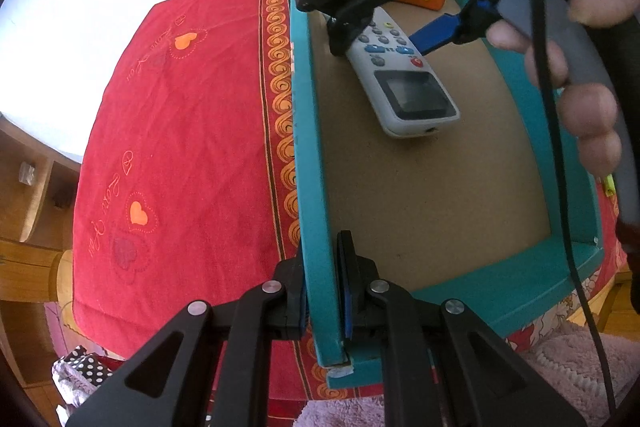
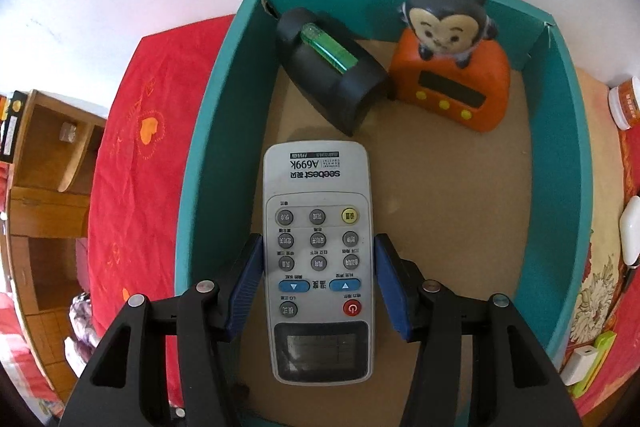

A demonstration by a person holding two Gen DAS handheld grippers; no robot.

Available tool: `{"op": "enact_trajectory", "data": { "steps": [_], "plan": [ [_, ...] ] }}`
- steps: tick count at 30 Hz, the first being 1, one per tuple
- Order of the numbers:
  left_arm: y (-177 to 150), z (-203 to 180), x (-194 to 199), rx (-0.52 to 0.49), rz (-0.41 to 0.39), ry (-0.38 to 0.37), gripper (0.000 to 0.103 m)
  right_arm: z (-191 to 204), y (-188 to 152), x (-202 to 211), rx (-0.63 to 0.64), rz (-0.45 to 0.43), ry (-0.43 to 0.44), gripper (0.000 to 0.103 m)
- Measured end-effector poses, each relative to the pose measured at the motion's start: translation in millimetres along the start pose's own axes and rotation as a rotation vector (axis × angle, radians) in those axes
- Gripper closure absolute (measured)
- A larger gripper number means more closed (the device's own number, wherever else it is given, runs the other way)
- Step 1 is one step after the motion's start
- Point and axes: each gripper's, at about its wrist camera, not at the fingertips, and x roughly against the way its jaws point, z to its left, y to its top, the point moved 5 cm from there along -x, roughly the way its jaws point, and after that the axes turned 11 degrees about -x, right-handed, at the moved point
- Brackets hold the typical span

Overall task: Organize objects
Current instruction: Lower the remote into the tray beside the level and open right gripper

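In the left wrist view, the near wall of the teal cardboard box [image 1: 320, 227] is seen pinched between the pads of the left gripper [image 1: 322, 291], so the box is steadied on the red heart-patterned cloth [image 1: 180, 147]. Further in, the white air-conditioner remote [image 1: 404, 75] is shown over the brown box floor, with the right gripper [image 1: 384, 35] set around its button end. Whether the remote is resting on the floor or held just above it cannot be told here.

In the right wrist view, the remote [image 2: 320, 259] is seen between the blue pads [image 2: 246, 283] of the right gripper [image 2: 319, 281]; the left pad touches its edge, while a slight gap seems left at the right pad, so a firm pinch cannot be confirmed. Only this view shows what is already stowed: a black tape dispenser [image 2: 340, 87] with a green lighter [image 2: 328, 47] on it, and an orange monkey clock [image 2: 450, 83] at the far wall. Outside the box, a white charger [image 2: 580, 367], a small jar [image 2: 626, 103] and a white object [image 2: 632, 231] are seen, so sorting is judged partly done.
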Motion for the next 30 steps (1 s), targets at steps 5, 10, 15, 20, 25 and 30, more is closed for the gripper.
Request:
{"op": "enact_trajectory", "data": {
  "steps": [5, 10, 15, 20, 25, 30],
  "plan": [
    [-0.5, -0.1, 0.3, 0.000, 0.000, -0.001, 0.094, -0.4, -0.6, 1.6, -0.018, 0.013, 0.016, 0.047],
    [-1.1, 0.7, 0.5, 0.002, -0.002, -0.004, 0.094, -11.8, 2.6, 11.4, -0.026, 0.036, 0.062, 0.047],
    [-1.5, 1.5, 0.5, -0.001, -0.001, -0.005, 0.094, -20.8, 2.6, 21.6, -0.014, 0.037, 0.095, 0.047],
    [-1.9, 3.1, -0.2, -0.002, -0.001, -0.010, 0.094, -32.6, -7.7, 40.0, 0.078, 0.037, 0.108, 0.047],
    [-1.5, 3.3, -0.5, -0.005, 0.001, -0.011, 0.094, -47.7, -27.1, 55.0, 0.309, 0.000, -0.014, 0.053],
    [-1.1, 3.4, -0.5, -0.004, 0.000, -0.011, 0.094, -54.5, -50.9, 39.4, 0.494, 0.034, -0.088, 0.071]
  ]
}}
